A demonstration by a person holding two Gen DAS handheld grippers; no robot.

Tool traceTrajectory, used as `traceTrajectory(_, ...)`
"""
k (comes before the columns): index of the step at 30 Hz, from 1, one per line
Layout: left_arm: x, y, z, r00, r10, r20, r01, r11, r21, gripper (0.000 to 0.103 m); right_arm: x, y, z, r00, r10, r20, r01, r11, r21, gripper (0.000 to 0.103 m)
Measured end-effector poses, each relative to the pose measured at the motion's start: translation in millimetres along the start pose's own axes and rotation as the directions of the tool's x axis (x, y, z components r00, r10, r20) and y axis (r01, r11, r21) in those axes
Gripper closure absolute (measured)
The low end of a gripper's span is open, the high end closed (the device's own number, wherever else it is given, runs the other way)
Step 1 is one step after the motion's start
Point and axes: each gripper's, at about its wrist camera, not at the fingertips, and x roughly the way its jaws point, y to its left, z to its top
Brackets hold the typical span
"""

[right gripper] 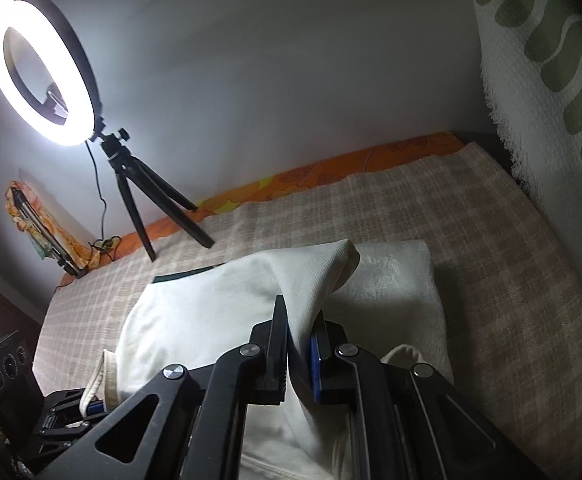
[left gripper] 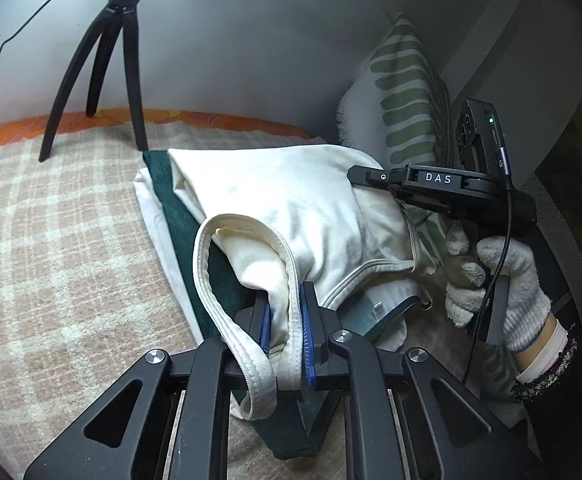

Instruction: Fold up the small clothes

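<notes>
A small cream tank top (left gripper: 291,204) lies on a dark green cloth (left gripper: 179,216) and a white towel (left gripper: 147,204) on the bed. My left gripper (left gripper: 285,300) is shut on the top's strap and neckline hem near me. My right gripper (left gripper: 357,178), held by a gloved hand (left gripper: 499,280), is shut on the top's far right edge. In the right wrist view my right gripper (right gripper: 301,320) pinches a raised fold of the cream top (right gripper: 211,320). The left gripper (right gripper: 71,412) shows at the lower left there, holding the strap.
A plaid blanket (left gripper: 51,260) covers the bed, with an orange sheet edge (left gripper: 91,120) by the wall. A black tripod (left gripper: 103,60) with a lit ring light (right gripper: 43,72) stands at the back. A green-patterned pillow (left gripper: 407,88) leans at the right.
</notes>
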Motion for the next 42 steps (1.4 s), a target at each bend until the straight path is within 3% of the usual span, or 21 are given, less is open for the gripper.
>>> traceTrajectory(6,-7,0,-5,1.0,0.02,-0.011,-0.02,1.0,0.005,0.089,10,-1,0,0.998,-0.055,-0.011,0.055,0.998,-0.01,0.093)
traceTrajectory(10,-13,-4,-4,0.999,0.034,-0.026,-0.034,0.999,0.003,0.065,8,4,2,0.983,-0.184,-0.002,0.184,0.982,-0.03,0.074)
traceTrajectory(16,-28,-4,-6,0.997,0.067,-0.026,-0.067,0.998,-0.008,0.054,-9,11,2,0.949,-0.315,0.03,0.316,0.947,-0.048,0.067)
traceTrajectory(18,-35,-5,-8,0.997,0.069,-0.018,-0.069,0.998,0.005,0.054,-16,14,2,0.947,-0.319,0.039,0.32,0.946,-0.045,0.065)
traceTrajectory(22,-53,-8,-11,0.996,0.087,0.0,-0.087,0.996,0.026,0.047,-33,23,-2,0.94,-0.333,0.071,0.335,0.942,-0.032,0.046)
traceTrajectory(27,-78,-10,-17,0.994,0.104,0.026,-0.105,0.994,0.037,0.044,-55,42,-7,0.933,-0.343,0.108,0.348,0.937,-0.031,0.035)
traceTrajectory(33,-114,-17,-23,0.989,0.132,0.073,-0.136,0.989,0.055,0.031,-80,70,-17,0.917,-0.366,0.16,0.377,0.925,-0.046,0.016)
traceTrajectory(42,-166,-26,-34,0.974,0.181,0.137,-0.195,0.976,0.093,0.025,-117,114,-40,0.906,-0.357,0.227,0.373,0.927,-0.034,0.006)
